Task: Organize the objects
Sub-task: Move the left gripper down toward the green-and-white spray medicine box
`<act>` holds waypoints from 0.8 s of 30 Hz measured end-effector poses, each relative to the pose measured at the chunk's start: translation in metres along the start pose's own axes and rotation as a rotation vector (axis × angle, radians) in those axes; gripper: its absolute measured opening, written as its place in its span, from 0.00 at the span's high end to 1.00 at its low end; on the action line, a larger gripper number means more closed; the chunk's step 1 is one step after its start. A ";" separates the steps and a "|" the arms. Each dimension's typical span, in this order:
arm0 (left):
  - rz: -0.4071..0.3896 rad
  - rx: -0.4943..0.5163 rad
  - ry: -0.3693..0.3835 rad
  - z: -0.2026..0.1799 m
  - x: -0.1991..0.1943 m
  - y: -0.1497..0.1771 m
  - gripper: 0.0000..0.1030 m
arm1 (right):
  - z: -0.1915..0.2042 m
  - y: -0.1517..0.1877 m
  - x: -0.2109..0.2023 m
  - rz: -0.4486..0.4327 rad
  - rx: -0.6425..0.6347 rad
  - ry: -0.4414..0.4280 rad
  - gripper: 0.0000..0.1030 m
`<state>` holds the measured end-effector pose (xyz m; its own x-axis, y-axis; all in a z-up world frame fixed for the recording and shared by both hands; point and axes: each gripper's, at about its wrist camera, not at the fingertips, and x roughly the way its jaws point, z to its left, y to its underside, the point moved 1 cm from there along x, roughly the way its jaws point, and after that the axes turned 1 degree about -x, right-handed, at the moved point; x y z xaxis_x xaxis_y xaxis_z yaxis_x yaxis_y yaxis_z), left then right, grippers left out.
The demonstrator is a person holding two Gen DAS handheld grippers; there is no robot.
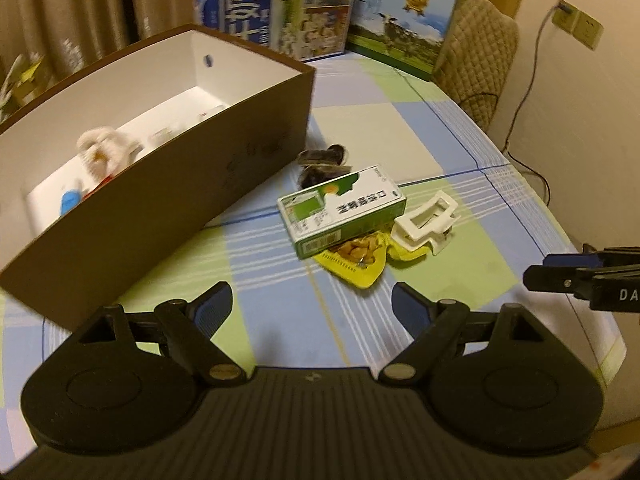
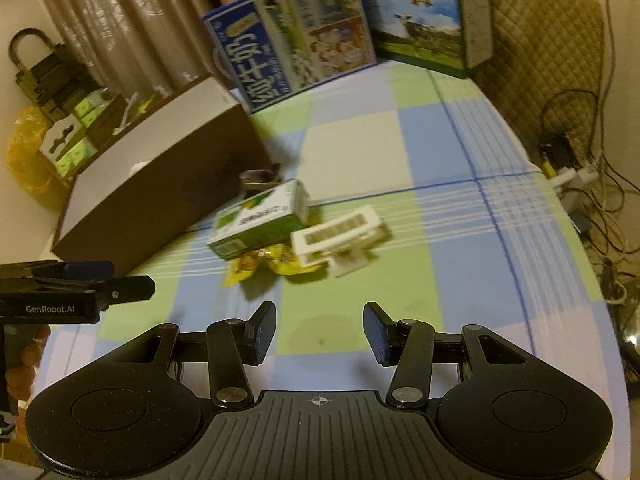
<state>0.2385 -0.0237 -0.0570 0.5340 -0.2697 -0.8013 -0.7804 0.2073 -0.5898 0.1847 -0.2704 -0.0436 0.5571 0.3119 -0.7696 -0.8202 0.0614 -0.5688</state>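
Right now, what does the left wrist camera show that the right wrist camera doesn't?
Only the left wrist view looks into the brown box, showing a white fluffy item inside, plus a wall socket. Only the right wrist view shows the padlock and cable tangle. Both show the green medicine box, white hair clip, yellow snack packet and milk cartons.

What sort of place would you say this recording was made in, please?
Most likely a room in a home: a table under a checked tablecloth, drawn curtains behind it, milk cartons stacked at the back, and a quilt-covered chair beside a wall socket.
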 end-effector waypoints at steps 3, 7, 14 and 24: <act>-0.004 0.050 0.013 -0.005 0.014 -0.009 0.18 | -0.013 0.001 0.001 0.002 0.032 0.028 0.55; -0.004 0.124 0.037 -0.012 0.037 -0.024 0.18 | -0.030 0.002 0.002 0.004 0.074 0.064 0.55; 0.024 0.216 0.065 -0.017 0.074 -0.046 0.18 | -0.052 0.004 0.002 0.013 0.138 0.109 0.55; 0.072 0.352 0.117 -0.017 0.123 -0.069 0.14 | -0.061 0.000 0.009 0.033 0.172 0.137 0.55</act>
<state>0.3523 -0.0872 -0.1132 0.4251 -0.3435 -0.8374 -0.6446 0.5346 -0.5465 0.1977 -0.3250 -0.0681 0.5326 0.1853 -0.8258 -0.8417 0.2181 -0.4939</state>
